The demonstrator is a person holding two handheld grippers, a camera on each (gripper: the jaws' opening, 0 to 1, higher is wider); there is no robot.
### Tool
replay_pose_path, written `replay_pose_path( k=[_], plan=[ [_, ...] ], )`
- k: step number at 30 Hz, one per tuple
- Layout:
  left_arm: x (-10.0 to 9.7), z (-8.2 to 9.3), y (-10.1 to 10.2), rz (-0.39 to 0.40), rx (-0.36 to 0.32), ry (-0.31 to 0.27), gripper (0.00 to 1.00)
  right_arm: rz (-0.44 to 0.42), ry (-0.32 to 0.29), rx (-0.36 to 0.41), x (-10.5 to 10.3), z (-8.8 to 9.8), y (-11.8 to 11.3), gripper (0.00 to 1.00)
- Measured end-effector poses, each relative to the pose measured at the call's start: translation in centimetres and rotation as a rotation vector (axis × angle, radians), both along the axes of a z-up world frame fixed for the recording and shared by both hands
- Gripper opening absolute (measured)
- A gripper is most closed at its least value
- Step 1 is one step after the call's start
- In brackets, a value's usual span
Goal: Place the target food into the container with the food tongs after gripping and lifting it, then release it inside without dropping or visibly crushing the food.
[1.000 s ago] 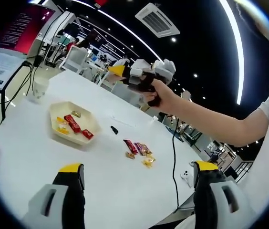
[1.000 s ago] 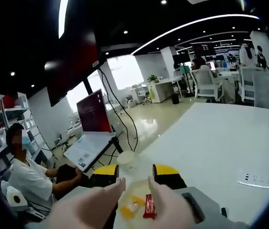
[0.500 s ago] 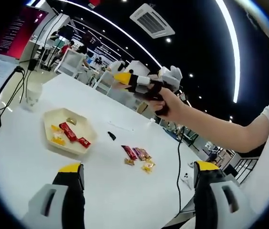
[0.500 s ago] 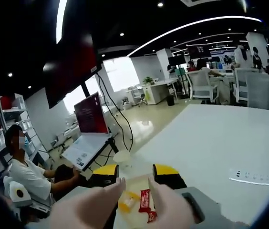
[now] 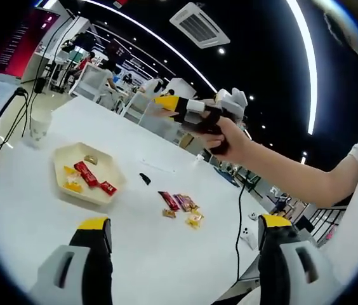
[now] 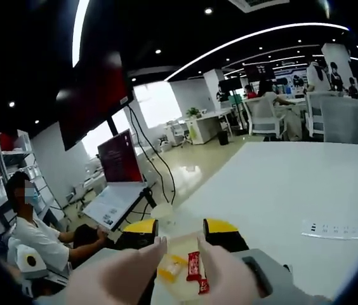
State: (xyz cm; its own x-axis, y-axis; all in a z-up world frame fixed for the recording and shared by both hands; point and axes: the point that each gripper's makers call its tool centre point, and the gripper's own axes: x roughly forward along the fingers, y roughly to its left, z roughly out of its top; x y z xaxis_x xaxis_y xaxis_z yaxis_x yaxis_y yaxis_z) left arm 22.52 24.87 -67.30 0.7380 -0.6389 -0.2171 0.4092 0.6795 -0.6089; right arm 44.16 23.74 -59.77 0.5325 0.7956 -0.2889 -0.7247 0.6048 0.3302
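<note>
White tabletop [image 5: 33,210] carries everything. Translucent beige plastic tongs [image 6: 185,270], held in the right gripper [image 5: 176,107], are parted and empty above the cream hexagonal tray [image 5: 65,187], apparently after release. Red and yellow wrapped candies [image 5: 89,176] lie inside; loose candies [image 5: 180,204] wait nearby. The left gripper [image 5: 182,264] gapes, idle.

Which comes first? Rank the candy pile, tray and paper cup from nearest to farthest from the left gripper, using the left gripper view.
1. Candy pile: loose on the white table, just ahead of the left gripper, toward its right jaw.
2. Tray: farther out, on the left-jaw side, with wrapped candies inside.
3. Paper cup: farthest, near the table's far left edge.
</note>
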Motion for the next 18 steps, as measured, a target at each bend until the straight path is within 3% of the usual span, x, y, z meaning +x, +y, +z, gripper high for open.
replay_pose_path(
  k=[7, 12, 18],
  plan=[
    [1.0, -0.5, 0.6, 0.013, 0.009, 0.017, 0.97, -0.029, 0.019, 0.047, -0.5, 0.2, -0.7, 0.27],
    [1.4, 0.2, 0.3, 0.004, 0.000, -0.005, 0.97, -0.049, 0.011, 0.048, -0.6, 0.4, -1.5, 0.28],
    [1.0, -0.4, -0.2, -0.006, -0.001, 0.006, 0.97, -0.066, 0.018, 0.040, -1.2, -0.5, -2.5, 0.28]
  ],
)
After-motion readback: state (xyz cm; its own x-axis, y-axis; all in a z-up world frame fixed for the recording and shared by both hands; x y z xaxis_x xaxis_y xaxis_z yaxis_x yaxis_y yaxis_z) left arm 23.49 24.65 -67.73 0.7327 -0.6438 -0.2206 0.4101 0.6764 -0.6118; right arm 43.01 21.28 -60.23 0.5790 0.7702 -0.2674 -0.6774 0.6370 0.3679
